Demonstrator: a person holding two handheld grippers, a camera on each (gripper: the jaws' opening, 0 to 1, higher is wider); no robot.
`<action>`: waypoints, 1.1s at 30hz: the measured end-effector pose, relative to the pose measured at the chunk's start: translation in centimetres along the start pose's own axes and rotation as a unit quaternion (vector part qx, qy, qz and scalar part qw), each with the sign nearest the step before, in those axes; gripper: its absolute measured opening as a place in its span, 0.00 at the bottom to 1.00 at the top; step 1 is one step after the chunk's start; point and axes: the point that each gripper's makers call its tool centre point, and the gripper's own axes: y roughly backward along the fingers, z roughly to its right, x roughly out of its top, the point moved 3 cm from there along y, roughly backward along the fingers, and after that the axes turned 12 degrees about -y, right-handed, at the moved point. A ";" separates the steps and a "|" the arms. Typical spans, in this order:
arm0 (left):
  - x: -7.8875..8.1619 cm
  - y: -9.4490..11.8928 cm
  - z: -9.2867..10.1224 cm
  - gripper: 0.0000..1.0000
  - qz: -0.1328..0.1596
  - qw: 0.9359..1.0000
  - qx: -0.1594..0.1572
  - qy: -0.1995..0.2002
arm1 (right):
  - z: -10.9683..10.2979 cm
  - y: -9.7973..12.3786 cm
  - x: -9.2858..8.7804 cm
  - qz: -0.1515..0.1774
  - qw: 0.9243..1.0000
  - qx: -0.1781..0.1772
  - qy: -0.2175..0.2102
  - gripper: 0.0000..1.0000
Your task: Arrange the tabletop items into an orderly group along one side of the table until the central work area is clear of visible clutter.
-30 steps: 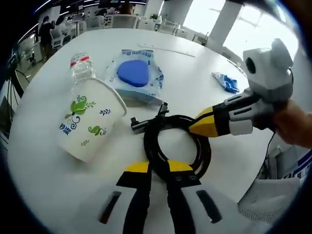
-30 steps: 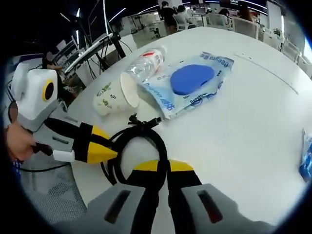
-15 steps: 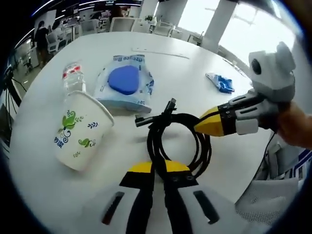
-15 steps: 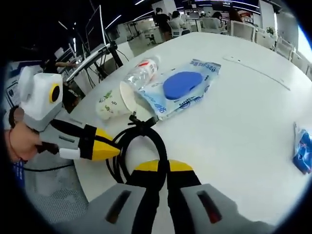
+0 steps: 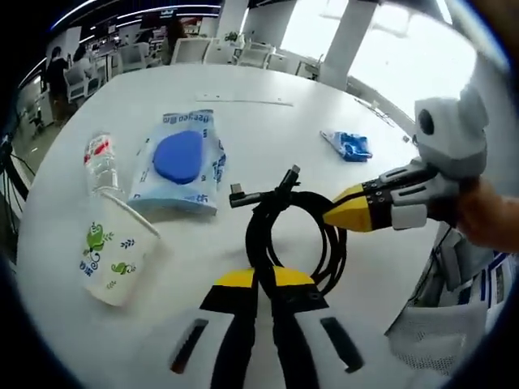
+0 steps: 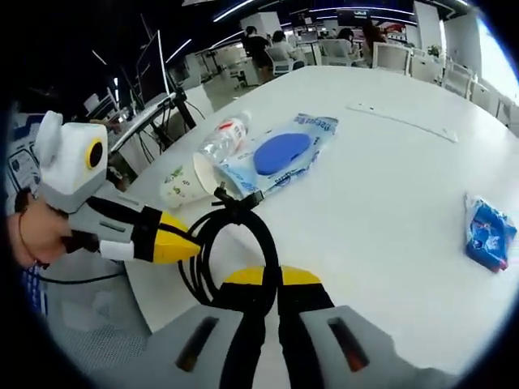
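In the left gripper view, the left gripper (image 5: 263,279) is clamped on the black coiled cable (image 5: 293,231) at lower centre, and the right gripper (image 5: 328,217) pinches the same coil from the right. If either lets go, the loops could spring open and sprawl. The paper cup (image 5: 113,253) lies tipped at left below the bottle (image 5: 99,162); the wipes pack (image 5: 182,162) sits upper left, the blue packet (image 5: 346,146) upper right

In the right gripper view, the right gripper (image 6: 263,279) bites the cable (image 6: 231,243) while the left gripper (image 6: 195,243) comes in from the left. The white table (image 6: 389,178) stretches toward an open office with chairs
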 end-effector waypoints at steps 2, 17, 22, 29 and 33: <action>0.7 -0.1 0.4 0.02 0.003 1.000 -0.005 -0.008 | 0.3 0.8 0.3 0.008 1.000 -0.003 -0.002 0.01; 4.8 -1.3 3.7 0.02 0.010 0.997 -0.042 -0.058 | 3.3 4.8 0.8 0.049 0.998 -0.028 -0.034 0.01; 5.9 -2.1 5.0 0.02 0.011 0.996 -0.056 -0.071 | 4.8 6.5 0.7 0.063 0.996 -0.042 -0.050 0.01; 7.3 -3.6 7.6 0.02 0.008 0.993 -0.083 -0.088 | 7.2 8.7 0.1 0.076 0.993 -0.062 -0.068 0.01; 8.1 -4.5 9.1 0.02 0.006 0.990 -0.099 -0.095 | 8.6 9.8 -0.3 0.082 0.991 -0.073 -0.078 0.01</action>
